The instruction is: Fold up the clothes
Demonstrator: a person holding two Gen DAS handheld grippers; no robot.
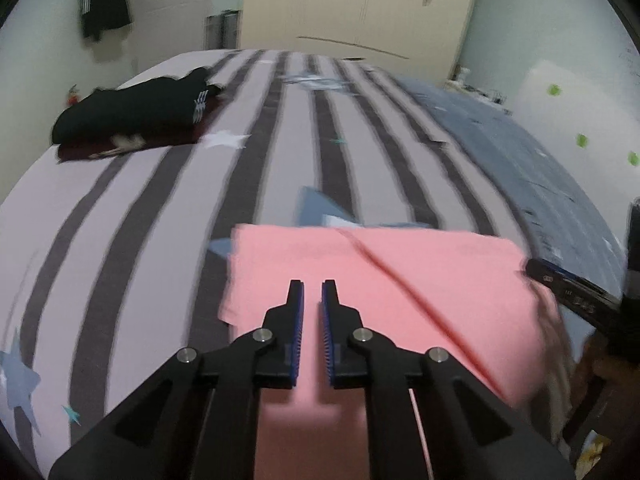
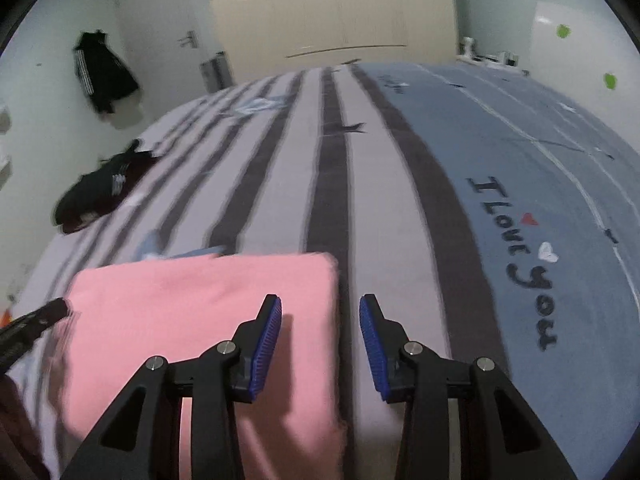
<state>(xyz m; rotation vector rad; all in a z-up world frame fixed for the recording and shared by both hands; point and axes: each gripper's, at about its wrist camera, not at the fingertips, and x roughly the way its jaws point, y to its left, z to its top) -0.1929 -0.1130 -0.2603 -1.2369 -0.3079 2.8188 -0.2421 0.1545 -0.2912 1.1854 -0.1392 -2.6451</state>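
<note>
A pink garment (image 1: 360, 280) lies folded into a rectangle on the striped bed (image 1: 160, 220), in the lower middle of the left view and the lower left of the right view. The left gripper (image 1: 313, 288) hangs over the garment with its jaws nearly together, a thin slit between the pads; no cloth shows in that slit, though both views are blurred. The right gripper (image 2: 320, 308) sits at the garment's right edge, its jaws partly apart and empty: the left pad is over pink cloth, the right pad over bare sheet, so the edge runs between them. A dark stack (image 1: 132, 120) of folded clothes sits in the upper left of both views, well apart from the pink piece. The step in hand looks like the next fold, or lifting the bundle toward that stack. To do it well, each gripper should take all the layers at an edge, not just the top one, and both should bite at matching points so the rectangle stays square. The left jaws would need to open before they can take cloth. Lifting evenly and low should keep the fold from sliding open.
</note>
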